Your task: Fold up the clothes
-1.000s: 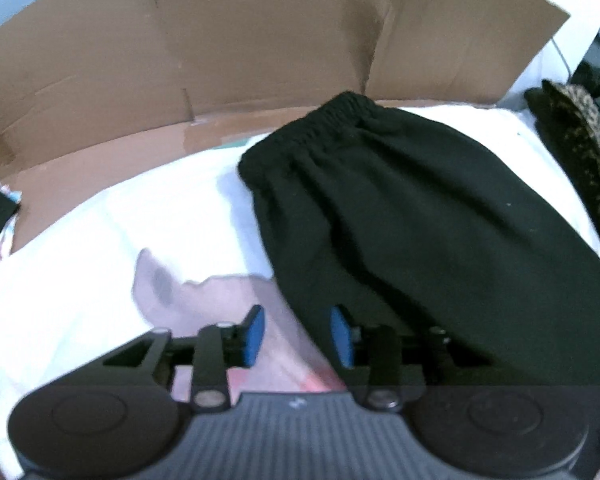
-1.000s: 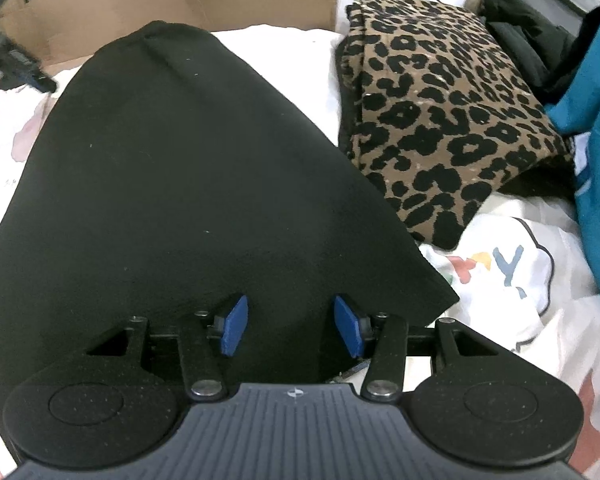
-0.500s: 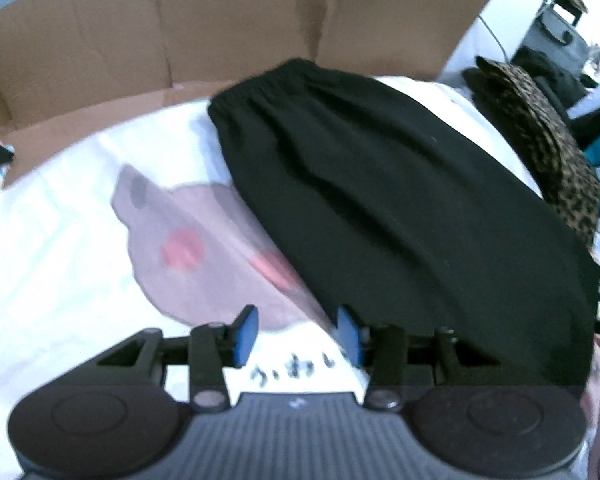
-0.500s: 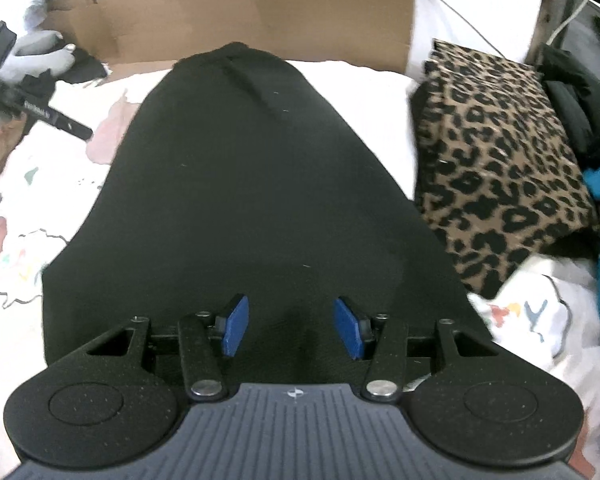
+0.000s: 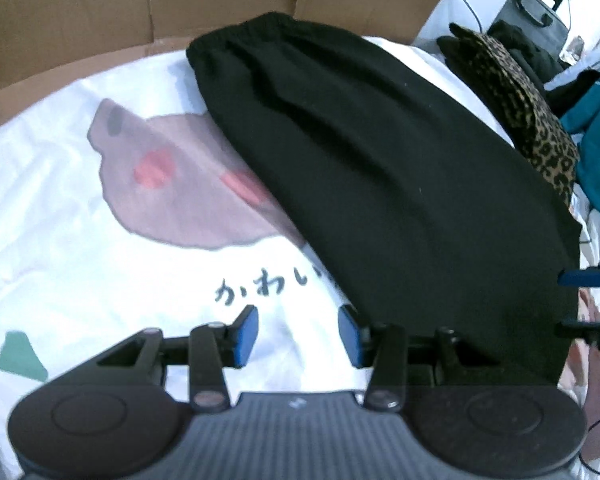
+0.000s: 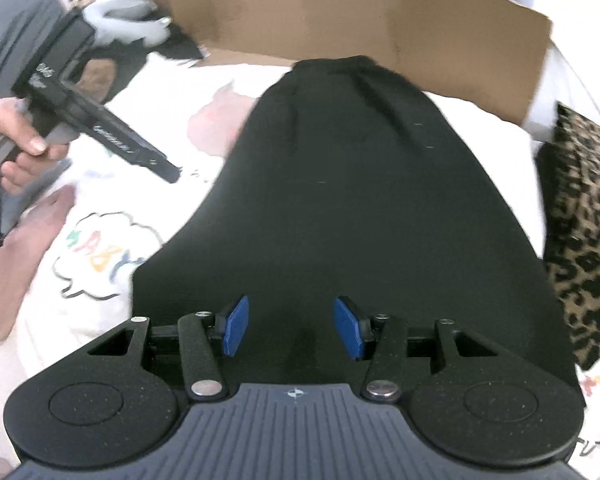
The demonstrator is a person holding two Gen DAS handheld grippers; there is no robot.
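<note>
Left to right: the left hand-held gripper [image 5: 298, 336] has slid off the black pants' edge and now hangs over the printed white sheet [image 5: 80, 248], just beside the garment's left edge, jaws apart with nothing between the pads. The black pants [image 6: 352, 208] lie flat and lengthwise on the sheet, waistband toward the cardboard [image 6: 360, 16], already halved leg on leg by the look of it. The right hand-held gripper [image 6: 292, 328] has pulled back toward the hem end and now sits centred above it, jaws released and empty. Judgement: both are regrouping at the hem for the next fold toward the waistband. Both tilt steeply down. A leopard-print garment [image 6: 584, 220] lies at far right.
</note>
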